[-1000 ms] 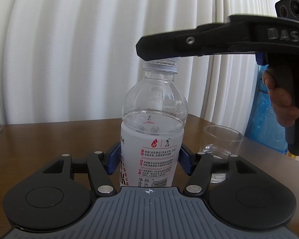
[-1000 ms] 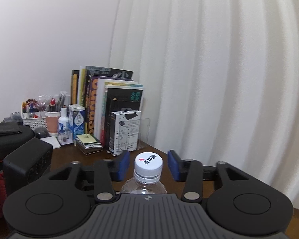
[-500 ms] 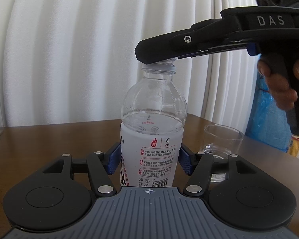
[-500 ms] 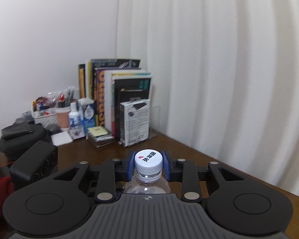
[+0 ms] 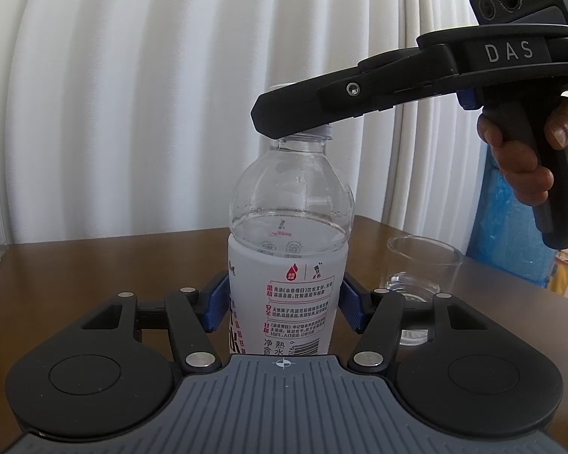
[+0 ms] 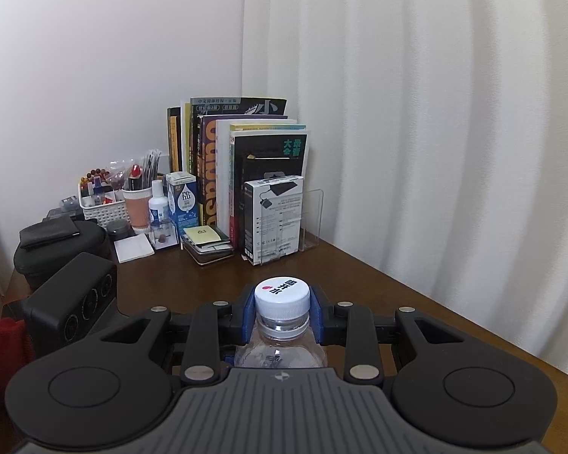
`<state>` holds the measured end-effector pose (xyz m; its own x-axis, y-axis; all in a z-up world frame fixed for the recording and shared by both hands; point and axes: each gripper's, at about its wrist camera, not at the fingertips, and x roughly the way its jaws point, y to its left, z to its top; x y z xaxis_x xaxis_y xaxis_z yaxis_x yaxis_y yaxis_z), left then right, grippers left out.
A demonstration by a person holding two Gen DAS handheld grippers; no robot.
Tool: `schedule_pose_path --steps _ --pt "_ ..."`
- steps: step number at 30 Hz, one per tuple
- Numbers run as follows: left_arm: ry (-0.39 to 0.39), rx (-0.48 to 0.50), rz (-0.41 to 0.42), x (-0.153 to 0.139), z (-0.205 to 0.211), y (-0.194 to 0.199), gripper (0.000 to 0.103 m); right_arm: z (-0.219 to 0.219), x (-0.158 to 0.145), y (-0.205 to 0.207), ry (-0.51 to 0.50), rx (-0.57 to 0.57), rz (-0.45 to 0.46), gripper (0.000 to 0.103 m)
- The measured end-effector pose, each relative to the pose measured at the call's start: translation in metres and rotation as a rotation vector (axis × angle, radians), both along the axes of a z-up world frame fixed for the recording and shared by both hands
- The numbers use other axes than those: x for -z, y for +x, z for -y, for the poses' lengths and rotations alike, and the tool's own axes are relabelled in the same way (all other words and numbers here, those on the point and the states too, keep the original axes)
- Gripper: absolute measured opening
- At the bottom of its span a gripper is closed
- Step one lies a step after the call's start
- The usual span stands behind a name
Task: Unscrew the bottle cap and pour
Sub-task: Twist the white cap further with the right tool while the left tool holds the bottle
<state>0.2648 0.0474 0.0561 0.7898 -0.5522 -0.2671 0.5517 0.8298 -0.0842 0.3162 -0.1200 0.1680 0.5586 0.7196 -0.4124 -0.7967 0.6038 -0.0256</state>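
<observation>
Two grippers clamped on one upright bottle: left gripper around its body, right gripper on its cap

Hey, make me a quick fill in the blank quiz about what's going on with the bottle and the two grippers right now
1. The left gripper is clamped on the bottle at its ____.
2. The right gripper is closed on the bottle's white ____.
3. The glass beside the bottle stands upright on the wooden ____.
4. The bottle stands ____ on the table.

Missing words: label; cap; table; upright
</observation>
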Motion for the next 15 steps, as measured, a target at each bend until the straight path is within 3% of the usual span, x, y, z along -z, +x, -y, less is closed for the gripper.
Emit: schedule_pose_path --steps 15 --pt "-0.003 0.0 -0.003 0.0009 -0.0008 0.0046 0.06 0.0041 0.0046 -0.0042 0.049 0.027 0.017 0.032"
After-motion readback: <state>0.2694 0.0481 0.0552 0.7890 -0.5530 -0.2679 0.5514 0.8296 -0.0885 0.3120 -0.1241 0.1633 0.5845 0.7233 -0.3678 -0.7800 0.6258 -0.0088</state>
